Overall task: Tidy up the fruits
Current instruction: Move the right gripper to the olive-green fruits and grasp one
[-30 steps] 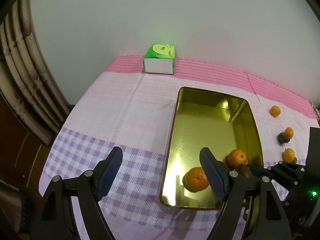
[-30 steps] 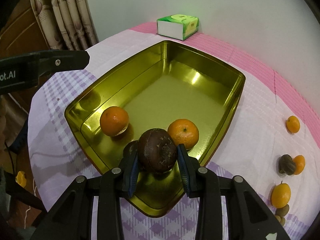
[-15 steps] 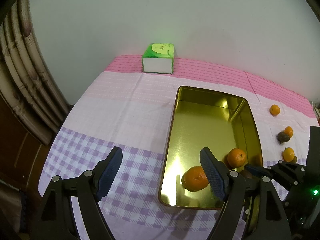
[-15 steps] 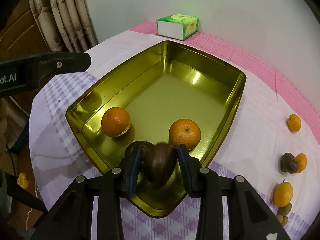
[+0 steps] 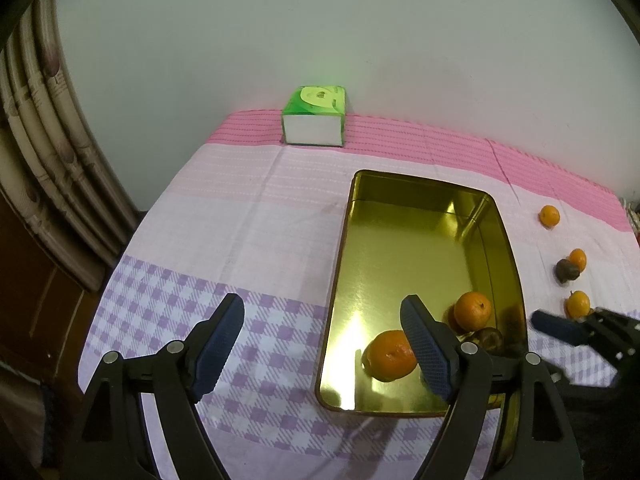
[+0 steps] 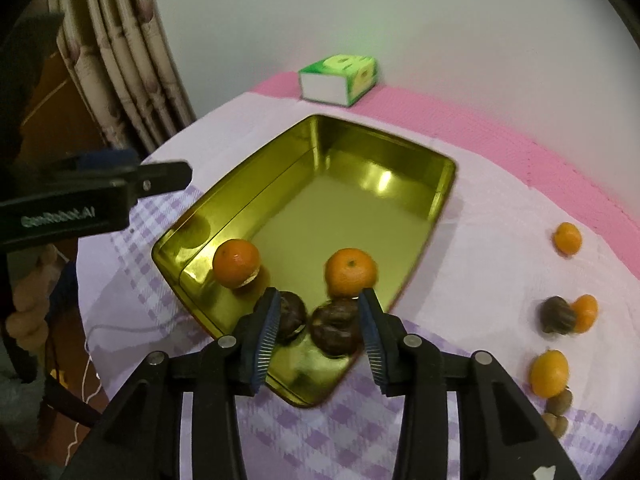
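A gold tray lies on the checked cloth and holds two oranges. A dark brown fruit rests at its near corner. The dark shape beside it looks like its reflection in the tray wall. My right gripper hangs just above that fruit. Its jaws are opening, with the fruit between them and a gap at the left pad. My left gripper stands open and empty over the tray's left rim. The dark fruit shows partly behind its right finger.
Loose on the cloth right of the tray are three oranges, another dark fruit and small brown fruits. A green tissue box stands by the wall. A curtain hangs at the left.
The right gripper let go of the dark fruit, which now lies in the tray. Its jaws widened and it drew back and up. The left gripper stayed put.
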Available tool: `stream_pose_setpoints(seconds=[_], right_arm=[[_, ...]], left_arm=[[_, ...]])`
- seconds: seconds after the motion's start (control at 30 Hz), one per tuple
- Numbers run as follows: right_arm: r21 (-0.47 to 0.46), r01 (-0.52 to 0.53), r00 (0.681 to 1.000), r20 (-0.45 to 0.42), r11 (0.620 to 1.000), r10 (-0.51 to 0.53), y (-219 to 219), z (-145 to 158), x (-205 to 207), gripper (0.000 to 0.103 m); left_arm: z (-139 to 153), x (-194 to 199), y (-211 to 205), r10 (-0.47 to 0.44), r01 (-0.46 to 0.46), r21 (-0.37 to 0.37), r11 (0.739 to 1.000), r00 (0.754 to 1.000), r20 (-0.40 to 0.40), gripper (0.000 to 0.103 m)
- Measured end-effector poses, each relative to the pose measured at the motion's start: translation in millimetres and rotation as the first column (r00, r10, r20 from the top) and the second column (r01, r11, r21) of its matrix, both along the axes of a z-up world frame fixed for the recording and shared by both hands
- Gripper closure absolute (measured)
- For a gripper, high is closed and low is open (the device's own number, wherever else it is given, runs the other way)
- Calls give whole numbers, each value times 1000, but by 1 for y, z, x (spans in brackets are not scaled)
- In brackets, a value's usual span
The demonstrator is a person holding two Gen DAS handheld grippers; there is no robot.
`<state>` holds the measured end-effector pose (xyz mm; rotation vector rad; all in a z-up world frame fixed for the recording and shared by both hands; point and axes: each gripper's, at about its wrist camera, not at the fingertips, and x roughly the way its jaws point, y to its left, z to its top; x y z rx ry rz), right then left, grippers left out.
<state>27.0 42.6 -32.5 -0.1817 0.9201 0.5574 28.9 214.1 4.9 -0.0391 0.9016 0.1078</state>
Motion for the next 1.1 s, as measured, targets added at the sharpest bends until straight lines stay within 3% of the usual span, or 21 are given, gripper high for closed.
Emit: stream_pose_setpoints(seconds=[0.27,0.67,1.1], right_arm=[[-15,150,989,20,989,-149,-69,9,2,63],[-72,391,918,-35,918,-394,-184,-16,-7,60],[-57,448,882,-138,892,-451,-190,-49,-17,51]], left_arm=[[-1,0,-2,-3,3,6,1000,1000,-6,21],[-1,0,-4,-6,6,9,1000,1000,-11,21],[-2,1,-5,-11,12,16,1000,1000,-19,21]])
